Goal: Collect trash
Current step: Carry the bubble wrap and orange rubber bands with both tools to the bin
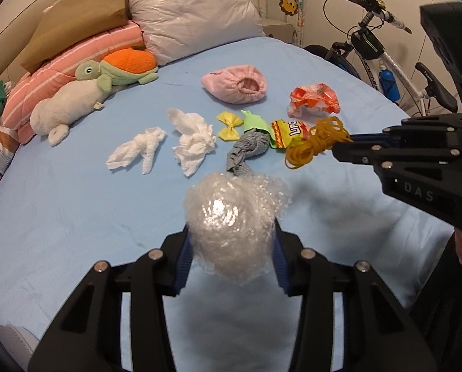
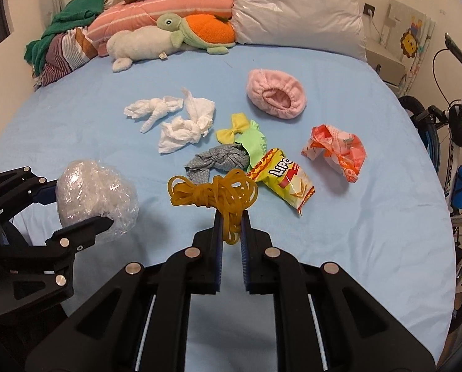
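Observation:
My left gripper is shut on a clear ball of bubble wrap, held above the blue bedsheet. My right gripper is shut on a tangle of yellow rubber bands, which hangs lifted off the sheet. Each gripper shows in the other's view: the right gripper at the right, the left gripper at the left. On the bed lie two crumpled white tissues, a yellow snack packet and an orange-and-white wrapper.
A grey cloth, a green sock, a yellow bow and a pink cap lie among the trash. Plush toys, pillows and a brown paper bag line the far side. A bicycle stands to the right.

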Motion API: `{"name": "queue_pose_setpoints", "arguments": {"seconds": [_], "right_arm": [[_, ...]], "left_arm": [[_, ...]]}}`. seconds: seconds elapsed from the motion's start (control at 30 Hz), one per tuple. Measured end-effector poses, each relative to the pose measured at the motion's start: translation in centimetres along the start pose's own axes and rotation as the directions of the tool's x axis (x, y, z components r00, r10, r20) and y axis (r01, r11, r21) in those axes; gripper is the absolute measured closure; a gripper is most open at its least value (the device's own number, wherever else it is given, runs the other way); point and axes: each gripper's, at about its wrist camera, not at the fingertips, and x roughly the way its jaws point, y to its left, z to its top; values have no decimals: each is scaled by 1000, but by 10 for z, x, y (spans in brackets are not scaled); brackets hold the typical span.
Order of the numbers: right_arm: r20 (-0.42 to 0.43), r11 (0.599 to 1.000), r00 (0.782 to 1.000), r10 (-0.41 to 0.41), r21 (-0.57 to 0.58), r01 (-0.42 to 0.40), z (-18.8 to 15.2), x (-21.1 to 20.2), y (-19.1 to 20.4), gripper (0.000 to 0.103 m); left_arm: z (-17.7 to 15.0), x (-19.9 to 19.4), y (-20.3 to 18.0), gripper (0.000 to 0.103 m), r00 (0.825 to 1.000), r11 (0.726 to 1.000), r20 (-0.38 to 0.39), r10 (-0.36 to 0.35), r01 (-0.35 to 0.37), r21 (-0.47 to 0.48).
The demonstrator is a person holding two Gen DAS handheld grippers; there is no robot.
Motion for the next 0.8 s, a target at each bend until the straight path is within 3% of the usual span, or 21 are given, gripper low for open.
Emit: {"name": "queue_pose_setpoints", "arguments": {"seconds": [0.23,0.5,0.63,0.8], "right_arm": [[57,997,997,45,-69,-41,1,-52,46,94],[120,967,979,165,-215,-137,13,-123,127,94],[126,930,959,252,-307,-204,20,-148,176,94],[113,848,913,393,-429,-312,36,-180,246,94]], "left_arm": [[-16,-77,33,59,993,994,68,98,-95,-48],[-53,-174,90,59,961,956,110,255,-234,-176],[-79,-229,123,59,928,909,105,356,-318,-271],[-108,-298,155,58,875,828,95,475,-408,-384]]}}
